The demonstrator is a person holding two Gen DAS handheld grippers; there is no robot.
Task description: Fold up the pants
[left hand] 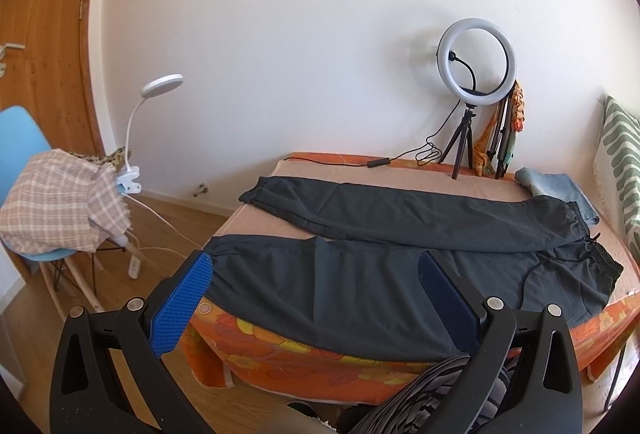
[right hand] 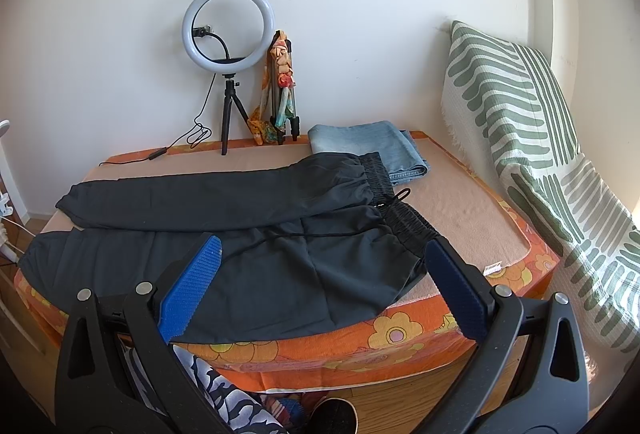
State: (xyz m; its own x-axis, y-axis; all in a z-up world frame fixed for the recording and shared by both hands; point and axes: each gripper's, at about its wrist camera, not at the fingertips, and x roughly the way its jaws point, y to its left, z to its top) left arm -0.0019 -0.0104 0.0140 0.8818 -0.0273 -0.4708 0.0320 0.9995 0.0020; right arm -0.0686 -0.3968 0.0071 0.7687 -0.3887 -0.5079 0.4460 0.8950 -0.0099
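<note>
Black jogger pants [left hand: 380, 234] lie spread flat on the table, legs side by side, cuffs to the left and elastic waistband with drawstring to the right; they also show in the right wrist view [right hand: 280, 230]. My left gripper [left hand: 316, 274] is open and empty, held above the near leg by the table's front edge. My right gripper [right hand: 320, 258] is open and empty, held above the near hip and waistband end. Neither touches the cloth.
The table [right hand: 460, 194] has a beige top and an orange flowered cover [left hand: 320, 350]. Folded blue jeans [right hand: 368, 146] lie at the back right. A ring light on a tripod [right hand: 228, 30] stands at the back. A striped cushion [right hand: 528, 138] leans right. A chair with a plaid blanket [left hand: 60, 206] stands left.
</note>
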